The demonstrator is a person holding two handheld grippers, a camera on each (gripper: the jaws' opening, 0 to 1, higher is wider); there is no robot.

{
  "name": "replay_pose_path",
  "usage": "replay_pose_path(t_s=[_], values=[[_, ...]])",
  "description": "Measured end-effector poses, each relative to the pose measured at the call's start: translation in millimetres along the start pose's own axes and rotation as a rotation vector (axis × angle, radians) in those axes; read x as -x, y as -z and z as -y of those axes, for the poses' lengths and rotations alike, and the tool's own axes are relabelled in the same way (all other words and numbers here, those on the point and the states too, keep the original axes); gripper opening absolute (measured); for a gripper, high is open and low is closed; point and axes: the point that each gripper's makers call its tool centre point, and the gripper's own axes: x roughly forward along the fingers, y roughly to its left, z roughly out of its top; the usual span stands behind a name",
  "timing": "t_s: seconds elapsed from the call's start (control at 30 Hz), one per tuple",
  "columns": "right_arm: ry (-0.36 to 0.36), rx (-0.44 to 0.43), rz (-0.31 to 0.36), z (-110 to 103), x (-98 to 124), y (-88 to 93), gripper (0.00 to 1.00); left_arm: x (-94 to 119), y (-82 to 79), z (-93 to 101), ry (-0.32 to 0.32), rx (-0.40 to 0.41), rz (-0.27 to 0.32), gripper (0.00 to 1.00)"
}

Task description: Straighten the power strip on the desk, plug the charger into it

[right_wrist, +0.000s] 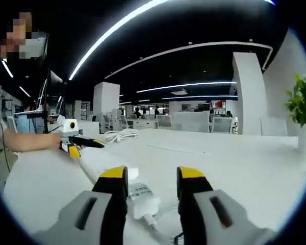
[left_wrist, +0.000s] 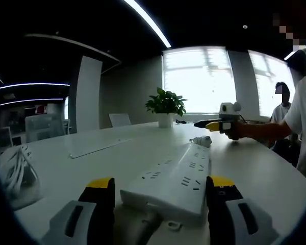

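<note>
From my left gripper [left_wrist: 160, 196] the power strip [left_wrist: 176, 178] lies dead ahead on the surface [left_wrist: 92, 168], running off toward 1 o'clock, fingers spread wide around its near end, not squeezing. Right gripper [right_wrist: 152, 186] has the white charger [right_wrist: 140, 198] between released fingers at 6 o'clock. My worry: nudging the strip could drag its cord [left_wrist: 18, 171] at 9 o'clock and skew it again.

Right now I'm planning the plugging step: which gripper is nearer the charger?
Right. The right gripper has the charger between its jaws; the left gripper is at the other end of the power strip.
</note>
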Motion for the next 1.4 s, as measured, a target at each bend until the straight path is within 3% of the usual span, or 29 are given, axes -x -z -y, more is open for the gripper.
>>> replay_pose_path(t_s=[0.1, 0.4, 0.53, 0.9, 1.4], values=[[-0.068, 0.052, -0.001, -11.2, 0.9, 0.9, 0.37, -0.2, 0.0, -0.2, 0.000, -0.001, 0.000, 0.75], [-0.103, 0.055, -0.073, -6.3, -8.0, 24.1, 0.38, -0.2, -0.1, -0.4, -0.002, -0.001, 0.000, 0.75], [-0.151, 0.059, -0.104, -12.1, -12.7, 32.6, 0.40, -0.1, 0.0, -0.5, 0.000, -0.001, 0.000, 0.75], [-0.171, 0.053, -0.168, -12.9, -19.0, 47.6, 0.38, 0.7, 0.2, 0.3, 0.003, -0.001, -0.002, 0.74], [-0.183, 0.102, -0.180, -15.8, -21.1, 52.1, 0.29, 0.5, 1.5, 1.6, 0.006, -0.008, -0.009, 0.74]])
